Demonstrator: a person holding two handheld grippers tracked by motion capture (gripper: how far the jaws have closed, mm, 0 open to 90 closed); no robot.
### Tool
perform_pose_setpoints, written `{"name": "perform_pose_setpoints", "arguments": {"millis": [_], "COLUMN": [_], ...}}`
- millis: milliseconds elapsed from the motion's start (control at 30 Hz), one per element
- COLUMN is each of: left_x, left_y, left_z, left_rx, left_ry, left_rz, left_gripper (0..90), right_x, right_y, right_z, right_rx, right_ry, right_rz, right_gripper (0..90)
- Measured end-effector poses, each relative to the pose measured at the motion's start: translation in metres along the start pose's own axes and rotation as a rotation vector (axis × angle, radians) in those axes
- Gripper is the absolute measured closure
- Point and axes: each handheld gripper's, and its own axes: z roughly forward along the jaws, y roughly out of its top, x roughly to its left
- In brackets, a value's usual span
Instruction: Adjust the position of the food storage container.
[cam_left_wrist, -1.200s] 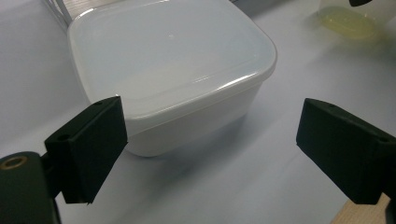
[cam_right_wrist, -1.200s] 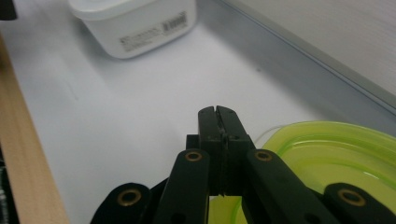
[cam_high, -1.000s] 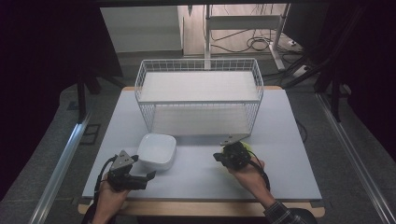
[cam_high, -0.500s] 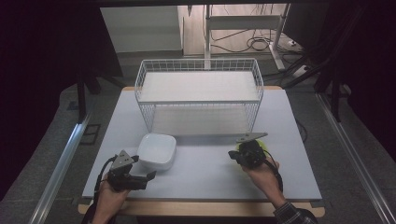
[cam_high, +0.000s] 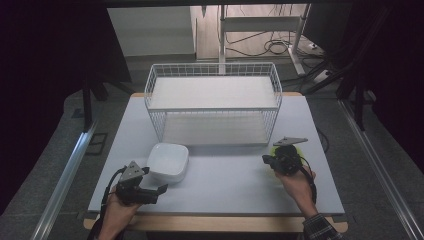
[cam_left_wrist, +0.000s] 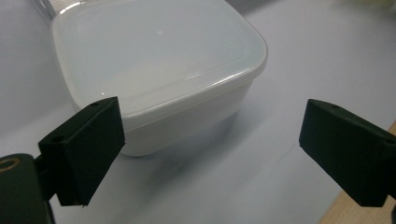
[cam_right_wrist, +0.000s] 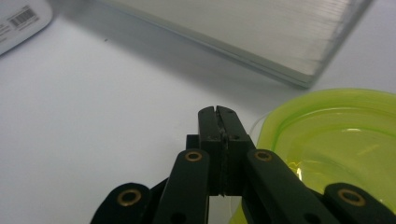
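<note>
A white square container (cam_high: 168, 161) sits on the table in front of the wire basket (cam_high: 212, 107). My left gripper (cam_high: 156, 192) is at its near side, jaws open wide. In the left gripper view the container (cam_left_wrist: 159, 70) fills the space ahead, and the gripper (cam_left_wrist: 210, 135) has its left jaw just beside the near wall and nothing between the jaws. My right gripper (cam_high: 269, 160) is shut at the table's right. A yellow-green dish (cam_right_wrist: 336, 144) lies against the right side of that gripper (cam_right_wrist: 218, 112), nothing visibly clamped. The dish (cam_high: 290, 148) peeks out behind it.
The white wire basket stands at the back middle, with a shelf inside; its lower corner (cam_right_wrist: 299, 60) is close ahead of the right gripper. The table's wooden front edge (cam_left_wrist: 364, 212) runs just under the left gripper. Bare tabletop (cam_high: 225, 175) lies between the two grippers.
My right gripper has slid to the right along the table, and the yellow-green dish has stayed at its side. The left gripper and the white container have barely moved.
</note>
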Motion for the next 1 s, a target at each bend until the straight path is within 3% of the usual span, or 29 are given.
{"name": "perform_pose_setpoints", "arguments": {"millis": [100,267,400,467,500,533,600,700,800,1000], "left_x": [0.001,0.005,0.017,0.027,0.035,0.035,0.048,0.065,0.075,0.083], "left_y": [0.001,0.003,0.003,0.003,0.003,0.003,0.003,0.001,0.001,0.007], "left_z": [-0.001,-0.01,-0.019,-0.023,-0.026,-0.026,-0.026,-0.019,-0.007,0.015], "left_rx": [-0.002,-0.008,-0.011,-0.017,-0.02,-0.02,-0.026,-0.002,0.035,0.087], "left_ry": [0.002,0.053,0.099,0.121,0.138,0.138,0.158,0.174,0.18,0.149], "left_rz": [0.0,0.031,0.038,0.019,-0.002,-0.002,-0.045,-0.109,-0.122,-0.119], "left_gripper": [7.5,15.6,34.0,43.8,53.0,55.4,60.8,72.9,84.3,89.6], "right_x": [-0.002,0.004,0.009,0.01,0.012,0.012,0.014,0.017,0.021,0.026], "right_y": [-0.001,0.0,0.001,0.001,0.002,0.002,0.002,0.003,0.004,0.004], "right_z": [-0.001,-0.003,-0.005,-0.005,-0.006,-0.006,-0.006,-0.006,-0.005,-0.002], "right_rx": [-0.009,-0.019,-0.044,-0.048,-0.054,-0.054,-0.065,-0.077,-0.081,-0.069], "right_ry": [0.004,0.011,0.023,0.026,0.034,0.034,0.049,0.065,0.067,0.065], "right_rz": [0.004,-0.033,-0.059,-0.068,-0.075,-0.075,-0.08,-0.091,-0.103,-0.114], "right_gripper": [89.4,89.3,89.3,89.3,89.3,89.3,89.3,89.3,89.3,89.3]}}
